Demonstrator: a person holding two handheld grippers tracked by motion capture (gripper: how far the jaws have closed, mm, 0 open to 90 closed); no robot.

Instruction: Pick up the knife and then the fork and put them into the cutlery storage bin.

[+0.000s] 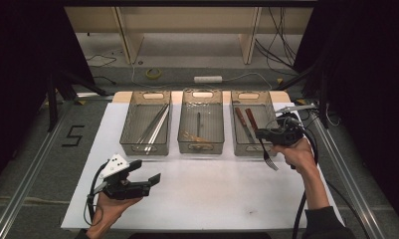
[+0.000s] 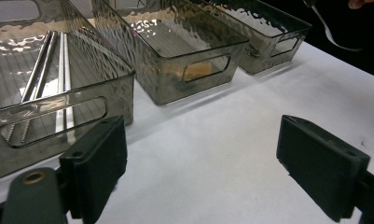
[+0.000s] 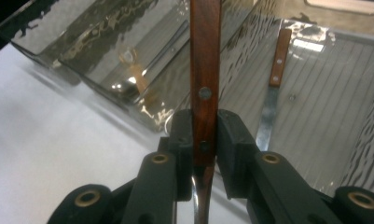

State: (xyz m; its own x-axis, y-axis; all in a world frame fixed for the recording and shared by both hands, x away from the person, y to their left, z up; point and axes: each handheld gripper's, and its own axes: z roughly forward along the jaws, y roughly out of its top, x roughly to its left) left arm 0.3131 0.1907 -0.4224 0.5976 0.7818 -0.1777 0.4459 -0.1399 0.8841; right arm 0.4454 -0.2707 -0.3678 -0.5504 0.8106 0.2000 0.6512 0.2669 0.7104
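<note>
The right gripper (image 3: 204, 140) is clamping a fork (image 3: 204, 70) by its wooden handle, the two black jaws pressing on the flat sides of the wood just around the lower rivet. In the high view the fork (image 1: 266, 152) is hanging over the near end of the right-hand bin (image 1: 271, 107), its metal tines pointing down and toward the person while the handle is reaching forward over the bin. Another wooden-handled piece (image 3: 277, 60) is lying on the ribbed floor of that bin.

The fork is looking light and rigid: a thin steel neck and tines joined to a slim riveted wood grip. The wood is giving the pads a flat, fairly grippy face, so holding it there seems the sound choice; the polished steel would probably slide and twist. Held this close to the neck end of the handle, the piece may be tending to pivot if it bumps the bin wall, though from this angle I am not able to judge how deep the pads are seated.

The left gripper (image 1: 146, 172) is resting low over the white surface (image 1: 207, 194), well apart from the bins, jaws standing wide with nothing between them. Ahead of it the left bin (image 2: 58, 100) is holding long metal rods (image 2: 42, 70), and the middle bin (image 2: 175, 51) something pale and yellowish.
</note>
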